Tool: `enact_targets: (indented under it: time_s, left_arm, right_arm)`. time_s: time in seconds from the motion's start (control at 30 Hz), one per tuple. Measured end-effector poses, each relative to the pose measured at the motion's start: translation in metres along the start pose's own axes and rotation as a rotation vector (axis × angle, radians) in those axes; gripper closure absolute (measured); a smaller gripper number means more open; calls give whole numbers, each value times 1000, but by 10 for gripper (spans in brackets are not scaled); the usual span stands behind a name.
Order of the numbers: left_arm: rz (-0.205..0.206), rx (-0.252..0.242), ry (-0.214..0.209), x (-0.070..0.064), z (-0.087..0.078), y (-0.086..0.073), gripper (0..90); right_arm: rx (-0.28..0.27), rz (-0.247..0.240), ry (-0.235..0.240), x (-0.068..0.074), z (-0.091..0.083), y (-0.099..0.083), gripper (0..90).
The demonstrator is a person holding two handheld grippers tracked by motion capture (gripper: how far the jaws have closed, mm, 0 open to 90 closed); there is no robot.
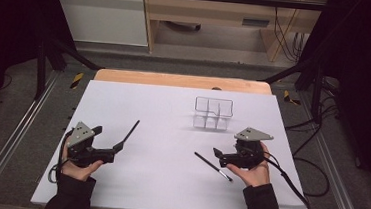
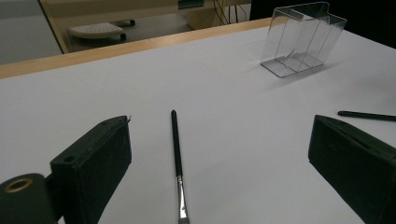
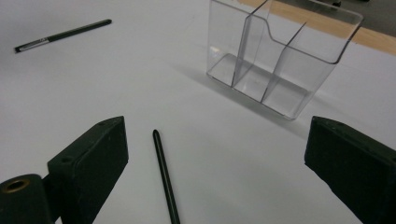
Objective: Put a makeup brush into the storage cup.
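on the white table (image 1: 157,182) lie two thin black brushes, one before each gripper. the left gripper (image 1: 118,146) is held low over the left part of the table, its jaws spread wide and holding nothing. the left brush (image 1: 131,130) lies just beyond it; in the left gripper view this brush (image 2: 176,154) lies flat between the two jaws, bristle end toward the camera, touching neither jaw. the right gripper (image 1: 218,156) is over the right part, jaws also spread wide and empty. the right brush (image 1: 212,166) lies flat just beside it, on its left; in the right gripper view this brush (image 3: 165,175) is between the jaws, nearer to the left one, apart from both. a clear organizer (image 1: 213,113) with compartments stands upright farther back, behind the right gripper, well apart from both brushes
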State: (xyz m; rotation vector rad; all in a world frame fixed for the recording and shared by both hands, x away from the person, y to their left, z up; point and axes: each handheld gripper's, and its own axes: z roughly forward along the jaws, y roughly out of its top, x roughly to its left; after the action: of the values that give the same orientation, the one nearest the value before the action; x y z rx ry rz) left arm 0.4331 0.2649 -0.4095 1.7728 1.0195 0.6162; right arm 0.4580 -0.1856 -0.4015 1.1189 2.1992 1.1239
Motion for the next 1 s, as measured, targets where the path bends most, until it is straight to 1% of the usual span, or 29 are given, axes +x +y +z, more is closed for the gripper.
enact_targets:
  time_s: [0.07,0.1,0.13,0.17,0.23,0.27,0.3,0.33,0.37,0.4,0.43,0.47,0.6,0.7,0.77,0.83,0.87,0.97,1.0]
  left_arm:
    - [1,3,1,0,0,0,53]
    - [1,3,1,0,0,0,53]
    - [2,4,1,0,0,0,53]
    - [3,4,1,0,1,0,53]
    - [3,6,0,-1,1,0,53]
    - [4,6,0,-1,1,0,53]
    - [4,6,0,-1,1,0,53]
    - [6,8,0,-1,1,0,54]
    - [6,8,-1,-1,1,0,54]
    - [6,8,-1,-1,1,0,54]
    - [8,9,-1,-1,1,0,54]
    - [7,9,-1,-1,1,0,54]
    - [14,15,1,-1,2,0,55]
    - [15,17,0,-1,2,0,55]
    - [18,18,0,-2,2,0,55]
    - [19,16,0,-2,2,0,55]
    - [19,16,0,-2,1,0,57]
    - [18,18,1,-2,2,0,57]
    - [18,19,1,-2,2,0,57]
  right_arm:
    - [26,-9,3,2,5,-1,77]
    - [50,-23,7,5,12,-2,95]
    - [50,-23,7,5,12,-2,95]
    - [81,-30,14,9,18,-3,107]
    - [91,-35,15,10,20,-3,113]
    - [115,-45,21,11,24,-4,127]
    - [115,-45,21,11,24,-4,127]
    - [127,-47,22,12,27,-5,132]
    - [155,-62,17,13,31,-6,141]
    - [155,-62,17,13,31,-6,141]
    - [176,-66,19,13,34,-8,150]
    - [176,-66,19,13,34,-8,150]
    - [211,-75,25,16,41,-9,169]
    - [241,-94,35,18,46,-10,189]
    - [262,-99,45,20,50,-11,224]
    - [266,-101,47,20,50,-11,234]
    - [273,-95,53,20,51,-12,264]
    - [283,-98,55,20,52,-12,289]
    - [301,-98,64,21,55,-13,327]
